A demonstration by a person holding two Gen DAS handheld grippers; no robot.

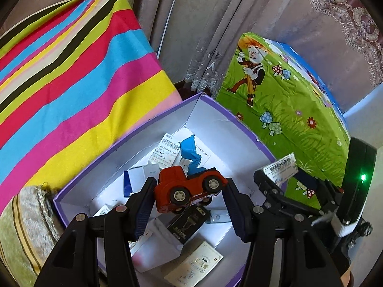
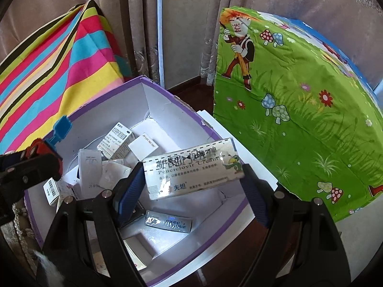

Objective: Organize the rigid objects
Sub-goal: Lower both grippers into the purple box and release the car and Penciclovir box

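My left gripper (image 1: 190, 197) is clamped on a red toy truck (image 1: 189, 192) with a blue scoop (image 1: 190, 148) on its back, the blue pads pressing its two ends, and the truck hangs tilted above the open box (image 1: 119, 148). My right gripper (image 2: 192, 179) holds a white cream carton (image 2: 191, 169) end to end between its pads, the printed face toward my camera, also above the box. From the left camera I see the right gripper (image 1: 278, 179) just to the right of the truck with the carton (image 1: 281, 167) in it; from the right camera the left gripper (image 2: 31, 167) sits at the left edge, the truck (image 2: 39, 147) and its scoop (image 2: 61, 128) over the box's left wall. The box (image 2: 167, 95) is white inside with a purple rim, and its floor is littered with small cartons: a white one with dense print (image 2: 115, 141), a plain white card (image 2: 143, 144), a barcode carton (image 2: 52, 190), a silvery pack (image 2: 168, 222) below my right pads, a black pack (image 1: 189, 222) under the truck, and a pale card (image 1: 194, 263) near the front wall. A striped cloth (image 1: 71, 76) covers something to the left of the box, and a green cartoon-print cloth (image 1: 287, 110) covers something to its right. A curtain (image 1: 203, 19) hangs behind them all.
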